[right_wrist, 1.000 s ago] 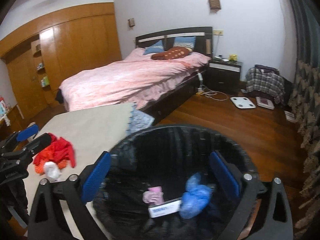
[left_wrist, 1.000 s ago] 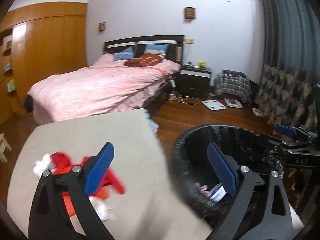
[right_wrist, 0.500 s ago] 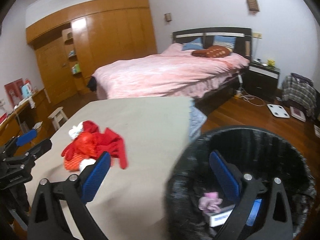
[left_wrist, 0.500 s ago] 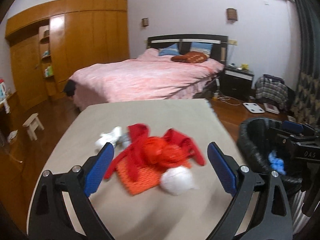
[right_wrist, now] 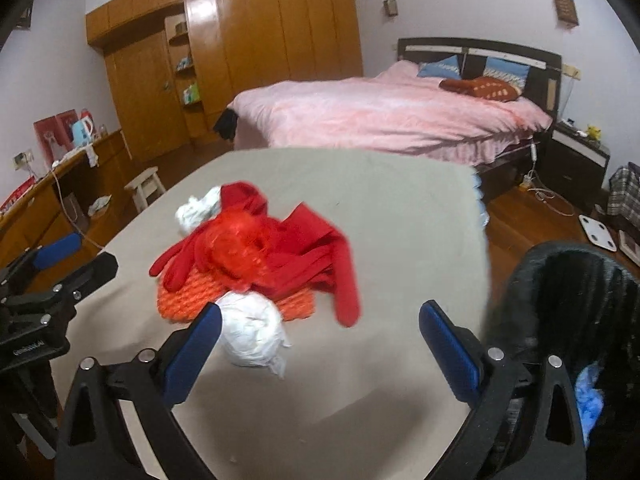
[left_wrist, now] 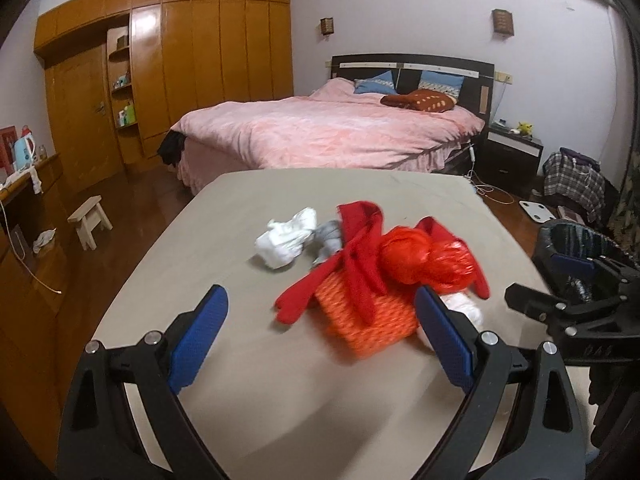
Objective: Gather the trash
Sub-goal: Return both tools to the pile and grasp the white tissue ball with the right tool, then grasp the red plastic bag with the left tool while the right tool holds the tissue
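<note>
Both grippers' fingers spread, empty; white wad (right_wrist: 252, 330) just ahead of right gripper (right_wrist: 318, 346) looks light, crushable, pinch mid-bulge.

Glossy red plastic bag (left_wrist: 424, 258), matt table (left_wrist: 280, 380)

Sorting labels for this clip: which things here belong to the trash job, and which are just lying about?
Job: white wad, second white wad, red bag, orange mesh, red cloth, bin, both open grippers.
Lying about: bed, stool, scale, kettle.
</note>
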The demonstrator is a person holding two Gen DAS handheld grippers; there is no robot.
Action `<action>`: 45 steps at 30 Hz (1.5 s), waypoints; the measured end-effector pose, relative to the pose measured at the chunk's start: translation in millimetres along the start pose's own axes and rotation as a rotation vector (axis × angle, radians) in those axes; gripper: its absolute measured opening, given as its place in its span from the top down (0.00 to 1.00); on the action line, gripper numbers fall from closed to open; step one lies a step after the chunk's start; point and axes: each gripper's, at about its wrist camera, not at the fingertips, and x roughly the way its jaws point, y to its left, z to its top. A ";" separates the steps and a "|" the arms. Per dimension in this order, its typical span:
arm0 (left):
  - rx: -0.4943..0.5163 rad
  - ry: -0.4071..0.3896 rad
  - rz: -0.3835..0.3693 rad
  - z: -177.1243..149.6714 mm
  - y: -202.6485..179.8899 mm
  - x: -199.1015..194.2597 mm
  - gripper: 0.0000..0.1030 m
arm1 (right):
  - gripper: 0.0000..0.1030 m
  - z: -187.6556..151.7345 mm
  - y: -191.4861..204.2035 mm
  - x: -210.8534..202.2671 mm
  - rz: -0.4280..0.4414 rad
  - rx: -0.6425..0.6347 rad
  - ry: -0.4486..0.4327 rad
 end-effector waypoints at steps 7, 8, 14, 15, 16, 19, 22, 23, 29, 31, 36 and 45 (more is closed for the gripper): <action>-0.015 0.019 0.011 -8.0 13.4 9.1 0.11 | 0.11 -2.5 21.1 20.7 0.026 -0.028 0.043; -0.020 0.023 0.011 -9.6 15.8 10.7 0.11 | 0.11 -3.1 21.8 22.3 0.029 -0.029 0.049; -0.029 0.025 0.014 -12.3 21.1 13.5 0.11 | 0.19 -7.4 31.9 36.4 0.054 -0.043 0.096; -0.030 0.026 0.013 -12.5 21.3 13.7 0.11 | 0.22 -8.7 33.9 39.1 0.061 -0.049 0.108; -0.031 0.026 0.014 -12.5 21.2 13.6 0.11 | 0.26 -9.9 35.9 42.0 0.063 -0.054 0.120; -0.036 0.028 0.012 -12.9 23.3 15.5 0.11 | 0.47 -13.7 36.1 47.7 0.099 -0.051 0.160; -0.037 0.027 0.007 -12.6 21.8 15.2 0.11 | 0.62 -15.1 36.6 46.9 0.131 -0.061 0.173; -0.035 0.026 0.005 -12.3 21.0 14.9 0.11 | 0.64 -15.0 36.3 44.6 0.134 -0.063 0.171; -0.023 0.021 -0.011 -8.1 9.9 13.3 0.11 | 0.66 -15.6 16.6 23.9 0.131 -0.037 0.158; -0.021 0.021 -0.025 -5.5 3.0 13.7 0.11 | 0.66 -13.3 9.6 18.1 0.125 -0.026 0.151; -0.010 0.019 -0.058 0.2 -15.5 17.9 0.11 | 0.66 -8.7 -15.2 4.3 0.079 0.011 0.127; 0.013 0.045 -0.114 5.6 -53.1 42.1 0.11 | 0.66 -1.7 -58.7 2.9 0.001 0.085 0.105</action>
